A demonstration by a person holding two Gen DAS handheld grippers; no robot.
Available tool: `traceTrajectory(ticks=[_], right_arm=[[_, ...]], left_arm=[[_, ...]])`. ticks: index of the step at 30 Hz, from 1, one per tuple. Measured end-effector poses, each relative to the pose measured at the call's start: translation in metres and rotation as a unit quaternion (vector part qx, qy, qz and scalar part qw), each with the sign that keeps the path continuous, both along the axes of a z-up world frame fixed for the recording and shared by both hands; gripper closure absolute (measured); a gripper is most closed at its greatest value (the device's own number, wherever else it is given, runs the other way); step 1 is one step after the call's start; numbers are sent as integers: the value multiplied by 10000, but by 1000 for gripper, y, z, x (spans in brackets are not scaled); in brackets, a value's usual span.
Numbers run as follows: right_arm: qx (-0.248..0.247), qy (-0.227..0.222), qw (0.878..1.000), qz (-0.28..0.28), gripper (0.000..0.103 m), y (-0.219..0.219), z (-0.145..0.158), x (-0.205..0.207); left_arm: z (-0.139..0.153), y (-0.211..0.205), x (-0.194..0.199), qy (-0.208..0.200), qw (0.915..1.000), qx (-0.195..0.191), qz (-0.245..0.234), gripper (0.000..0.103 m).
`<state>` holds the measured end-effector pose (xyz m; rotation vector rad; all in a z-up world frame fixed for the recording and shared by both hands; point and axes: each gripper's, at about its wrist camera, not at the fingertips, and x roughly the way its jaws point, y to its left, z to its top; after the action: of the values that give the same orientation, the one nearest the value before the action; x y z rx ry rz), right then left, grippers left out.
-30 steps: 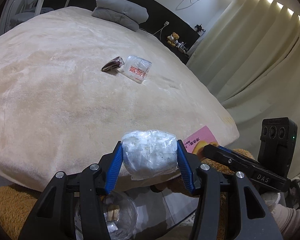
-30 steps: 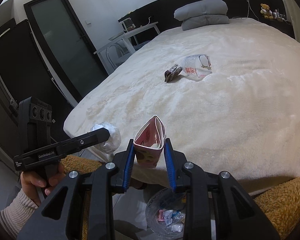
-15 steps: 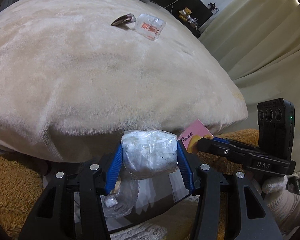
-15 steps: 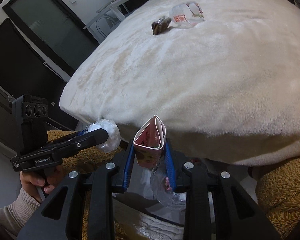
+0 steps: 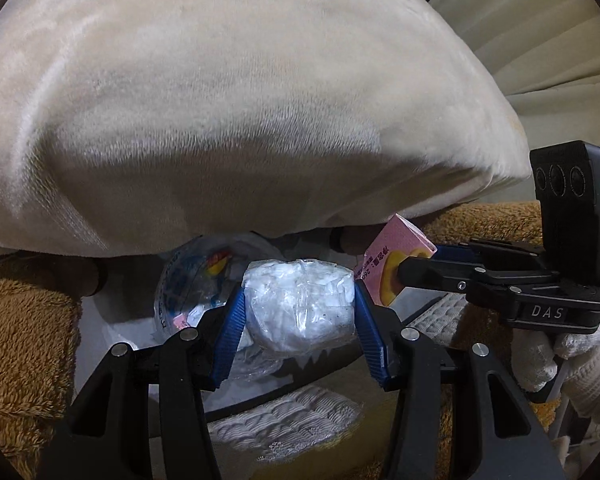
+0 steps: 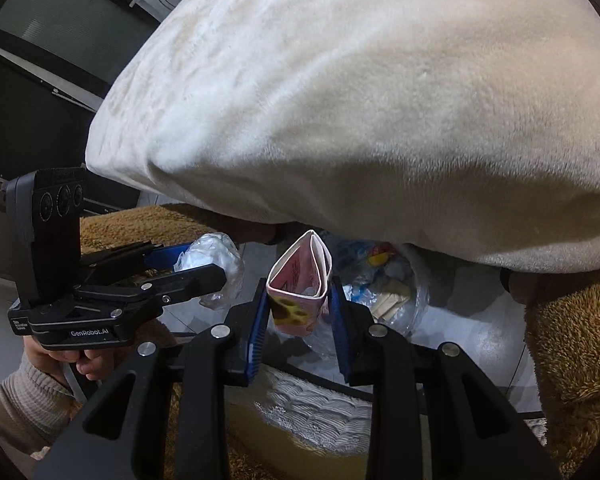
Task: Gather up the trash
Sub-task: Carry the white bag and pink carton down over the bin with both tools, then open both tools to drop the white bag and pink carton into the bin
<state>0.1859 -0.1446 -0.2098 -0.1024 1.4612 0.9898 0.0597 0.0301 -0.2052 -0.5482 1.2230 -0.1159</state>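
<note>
Trash-wise, both tools are loaded right now. The left tool (image 5: 298, 312) is clamped snug on a crumpled clear plastic wad (image 5: 300, 304), blue pads pressing in on both sides, and the right tool (image 6: 298, 312) is pinched nearly closed on a squashed pink carton (image 6: 300, 288), so the carton's open end has folded into a narrow wedge.

Big change from a second ago: both tools were up looking across the top of the bed (image 5: 260, 100), and you could see more litter out in the middle of it, a clear cup with red print and a dark wrapper. Now both have dropped down past the bed's edge and tipped to point steeply at the floor, so that leftover stuff has slid out of view, apart maybe from a dark scrap at the top edge of the right view.

What's come into view instead is a bin lined with a clear bag (image 6: 396, 292), sitting low in front of the bed between the person's fuzzy brown trouser legs (image 6: 572, 352), with some colourful scraps already inside. The wad and the carton both hang over or just beside the bag's mouth, not in it yet.

My read: pickup's done for these two, and letting go is next. After that there's likely another trip for the cup and wrapper.
</note>
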Motion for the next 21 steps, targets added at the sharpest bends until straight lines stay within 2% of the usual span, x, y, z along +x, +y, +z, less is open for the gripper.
traceTrajectory(ticks=[10,21], right_arm=[[-493,346,9981,137,72,10,-28,2],[-694,460,9965,120,71,14,-36,1]], left_arm=[[-27,-2,5,621,9980,69,-84,52],[-39,-4,6,949,9952,180,-153,52]])
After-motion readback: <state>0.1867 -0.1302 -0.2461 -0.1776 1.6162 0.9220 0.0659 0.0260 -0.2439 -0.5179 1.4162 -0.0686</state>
